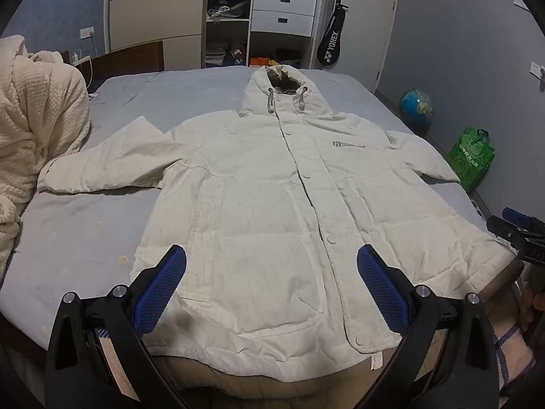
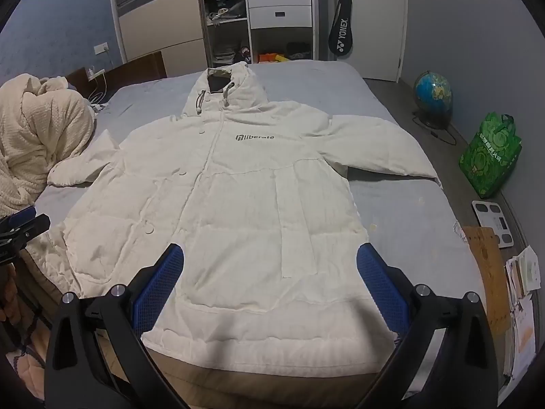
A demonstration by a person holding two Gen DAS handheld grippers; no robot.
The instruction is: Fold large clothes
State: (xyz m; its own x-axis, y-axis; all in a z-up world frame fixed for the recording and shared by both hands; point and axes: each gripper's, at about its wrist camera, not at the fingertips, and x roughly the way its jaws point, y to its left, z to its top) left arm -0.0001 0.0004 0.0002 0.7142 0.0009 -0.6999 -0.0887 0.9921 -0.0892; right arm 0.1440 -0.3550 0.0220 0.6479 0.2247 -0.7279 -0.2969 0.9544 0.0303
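Jacket: one white padded jacket [image 1: 269, 204] with quilted panels, a hood, two drawstrings and a row of round snap buttons; it lies flat, front up, closed, in the middle of the bed, hem toward the cameras, hood toward the far wall, both sleeves spread out to the sides.
Logo: grey lettering [image 2: 254, 137] on the chest, reading "liberate" in the right wrist view.
Left hand-held gripper: [image 1: 271, 267] black frame with two blue, mesh-textured pads, spread wide and holding nothing, above the lower half of the jacket.
Right hand-held gripper: [image 2: 270, 266] same build, two blue pads spread wide, holding nothing, above the hem on the jacket's other side.
Bed: [image 1: 85, 238] one, covered by a smooth grey-blue sheet with a few small pale spots.
Blanket: one cream, waffle-textured blanket [image 1: 37, 129] heaped on the bed's left side, beside the sleeve cuff.
Room: grey walls; an open wardrobe [image 1: 259, 13] with two white drawers and cluttered shelves beyond the bed.
Racket bag: one black bag [image 2: 341, 34] marked YONEX hanging by the wardrobe.
Floor: one blue globe [image 2: 433, 97], one green patterned bag [image 2: 490, 156] and one white scale [image 2: 494, 221] to the right of the bed.
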